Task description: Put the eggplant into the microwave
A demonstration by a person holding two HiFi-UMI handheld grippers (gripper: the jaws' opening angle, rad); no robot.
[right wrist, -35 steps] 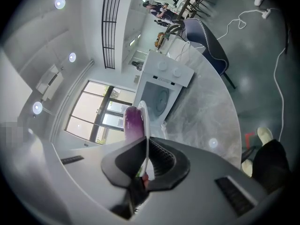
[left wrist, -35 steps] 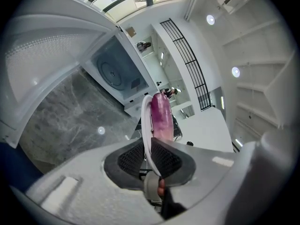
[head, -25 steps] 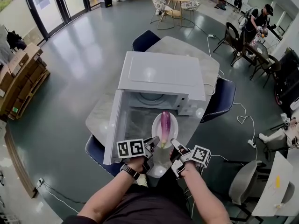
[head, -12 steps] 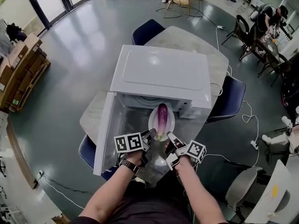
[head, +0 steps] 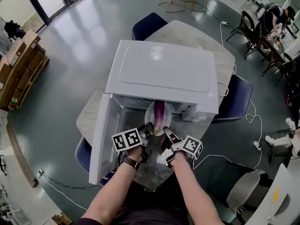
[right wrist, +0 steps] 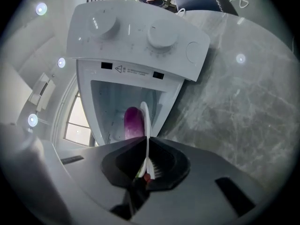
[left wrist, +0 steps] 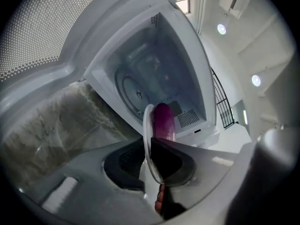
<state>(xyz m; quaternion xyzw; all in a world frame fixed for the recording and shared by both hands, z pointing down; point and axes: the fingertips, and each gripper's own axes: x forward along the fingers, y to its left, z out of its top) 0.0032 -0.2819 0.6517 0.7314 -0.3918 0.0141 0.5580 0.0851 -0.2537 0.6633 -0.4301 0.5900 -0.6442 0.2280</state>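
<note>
Purple eggplant (head: 159, 112): glossy, long, lies lengthwise on white plate (head: 150, 119) | L gripper (head: 148, 129) + R gripper (head: 165, 134): jaws clamped on plate rim | plate at open microwave (head: 164, 69) mouth

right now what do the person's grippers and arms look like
Left gripper and right gripper have grey bodies with dark pads, and each carries a white cube printed with black square markers. No cables show. The forearms are unsleeved, with a dark wristband on the left wrist.
</note>
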